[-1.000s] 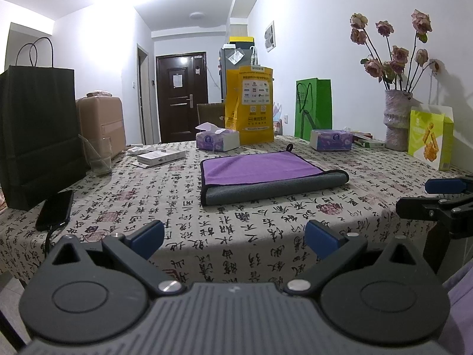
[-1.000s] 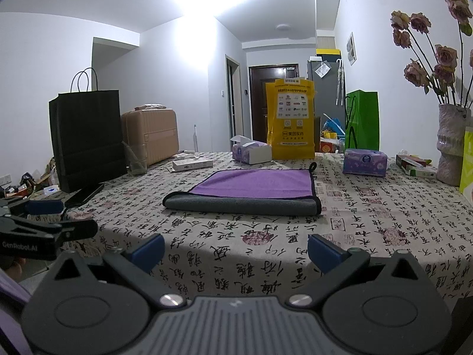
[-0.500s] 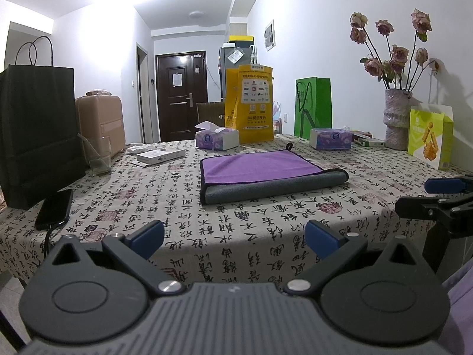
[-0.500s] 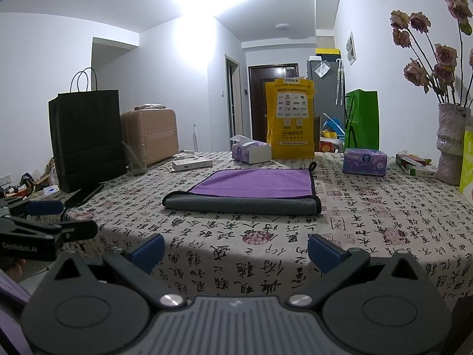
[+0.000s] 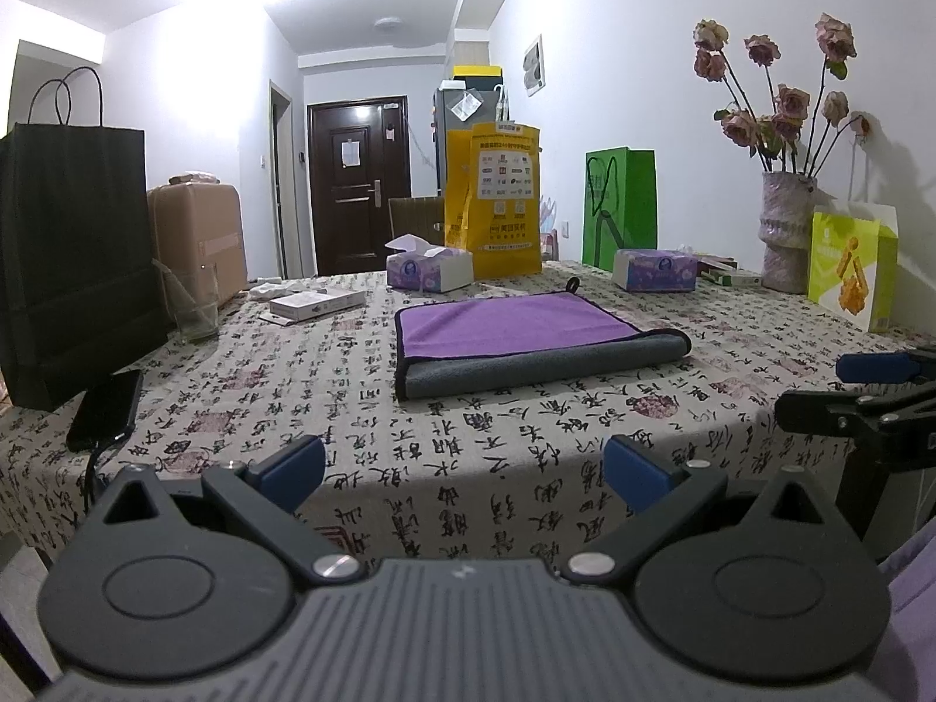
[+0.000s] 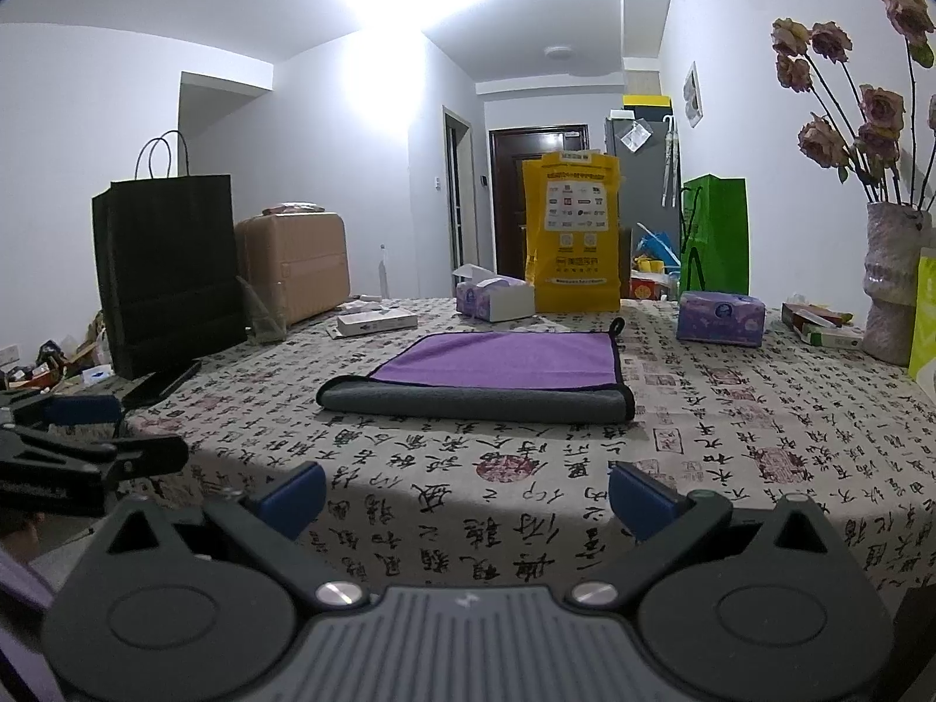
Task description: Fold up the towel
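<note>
Left wrist view: left tool hangs level at the near edge of the surface, jaws spread wide, holding nothing. Right tool is likewise level, agape and empty. Ahead of both, well apart, lies the folded purple-and-grey towel. Farther ahead, to the right, a vase holds dried roses.

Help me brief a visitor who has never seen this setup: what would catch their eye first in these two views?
Probably the purple towel lying in the middle of the calligraphy-print tablecloth, its near edge showing a rolled grey side. Next, the dried roses in a vase at the far right and the yellow bag standing behind the towel. Up close, the left gripper and right gripper sit open at the near table edge, holding nothing.
</note>
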